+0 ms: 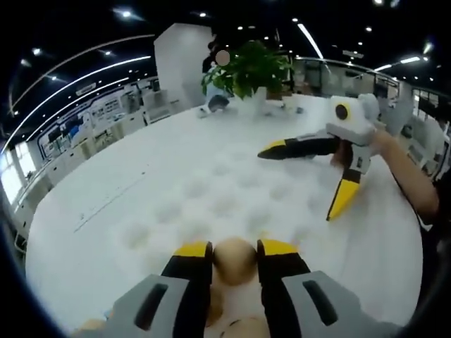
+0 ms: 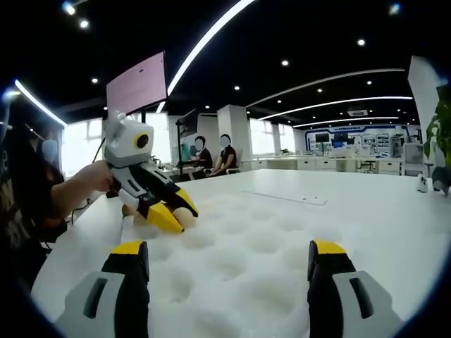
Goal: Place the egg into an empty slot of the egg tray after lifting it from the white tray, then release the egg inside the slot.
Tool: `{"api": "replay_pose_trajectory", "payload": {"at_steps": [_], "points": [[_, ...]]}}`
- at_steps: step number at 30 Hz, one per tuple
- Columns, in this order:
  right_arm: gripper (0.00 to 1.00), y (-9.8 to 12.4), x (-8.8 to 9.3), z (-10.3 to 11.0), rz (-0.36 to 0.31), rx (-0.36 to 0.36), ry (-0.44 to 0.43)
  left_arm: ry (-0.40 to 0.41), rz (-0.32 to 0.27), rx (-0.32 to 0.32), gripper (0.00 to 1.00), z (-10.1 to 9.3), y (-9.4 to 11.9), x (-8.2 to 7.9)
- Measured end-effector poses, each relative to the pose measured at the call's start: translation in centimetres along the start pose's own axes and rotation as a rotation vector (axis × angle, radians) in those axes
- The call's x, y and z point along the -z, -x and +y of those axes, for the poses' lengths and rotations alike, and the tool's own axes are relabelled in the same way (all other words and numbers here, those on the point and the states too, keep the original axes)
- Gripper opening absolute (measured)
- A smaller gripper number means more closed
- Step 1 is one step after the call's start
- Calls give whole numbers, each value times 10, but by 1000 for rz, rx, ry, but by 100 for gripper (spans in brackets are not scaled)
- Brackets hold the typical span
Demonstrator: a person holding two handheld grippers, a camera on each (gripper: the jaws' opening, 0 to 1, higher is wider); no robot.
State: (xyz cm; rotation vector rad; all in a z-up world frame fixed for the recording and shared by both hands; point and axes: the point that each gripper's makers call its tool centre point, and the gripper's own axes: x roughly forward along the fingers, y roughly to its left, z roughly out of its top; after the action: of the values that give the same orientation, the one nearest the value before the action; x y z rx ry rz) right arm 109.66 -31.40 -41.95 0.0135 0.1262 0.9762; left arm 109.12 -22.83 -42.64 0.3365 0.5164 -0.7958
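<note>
White egg tray (image 1: 211,183) fills the table; left gripper (image 1: 235,255) pinches egg (image 1: 235,259), lower gently into empty slot (image 1: 225,205) at 12 o'clock, right gripper (image 2: 229,260) spread wide.

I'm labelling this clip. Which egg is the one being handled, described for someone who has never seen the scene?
Find the big white dimpled egg tray covering the table. At its near edge the left hand-held gripper is closed on a tan egg. It alone sits between yellow-tipped jaws; the other eggs lie loose behind it.
</note>
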Motion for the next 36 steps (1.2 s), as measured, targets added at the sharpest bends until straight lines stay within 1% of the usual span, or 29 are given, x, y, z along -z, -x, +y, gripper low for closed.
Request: {"api": "replay_pose_trajectory", "payload": {"at_steps": [1,3,4,9,10,11,12,15,17,19,22,28,36], "points": [[97,0,0,0,0,0,0,12,-6,4,24,1,2,-1],[97,0,0,0,1,0,1,68,-52,17,24,1,7,-9],[97,0,0,0,1,0,0,80,-72,31,24,-1,11,-13],[97,0,0,-1,1,1,0,91,-103,27,24,-3,15,-22],[97,0,0,-1,1,1,1,105,-117,39,24,-6,15,-24],[97,0,0,-1,1,1,0,127,-133,76,24,-11,13,-29],[97,0,0,-1,0,1,0,134,-147,79,24,-12,11,-32],[97,0,-1,-1,0,1,0,106,-149,63,24,-11,2,-36],[97,0,-1,-1,-1,0,0,97,-155,69,24,-12,-2,-38],[97,0,-1,-1,-2,0,-1,69,-154,69,24,-13,-3,-39],[97,0,-1,-1,-1,0,0,61,-155,65,24,-13,-5,-39],[97,0,0,-2,0,1,0,82,-164,63,25,-11,-3,-35],[97,0,0,-1,-3,0,-1,82,-148,49,28,-8,-6,-27]]}}
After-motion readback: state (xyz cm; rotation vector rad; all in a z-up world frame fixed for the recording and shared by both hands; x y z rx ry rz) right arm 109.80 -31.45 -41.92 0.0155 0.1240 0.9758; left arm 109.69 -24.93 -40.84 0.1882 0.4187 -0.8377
